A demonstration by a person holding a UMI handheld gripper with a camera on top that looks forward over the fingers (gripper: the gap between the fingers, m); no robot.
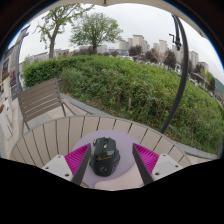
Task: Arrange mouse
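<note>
Two fingers [105, 163] stand wide apart around a black plastic computer mouse [104, 155], gaps either side, gripping nothing. Closing off-centre could skid it across the round slatted wooden bench [60, 135]

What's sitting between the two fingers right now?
In the gripper view, the black mouse lies between the fingers on the round white mat. A gap shows at either side, so the gripper is open, not pressing on it.
</note>
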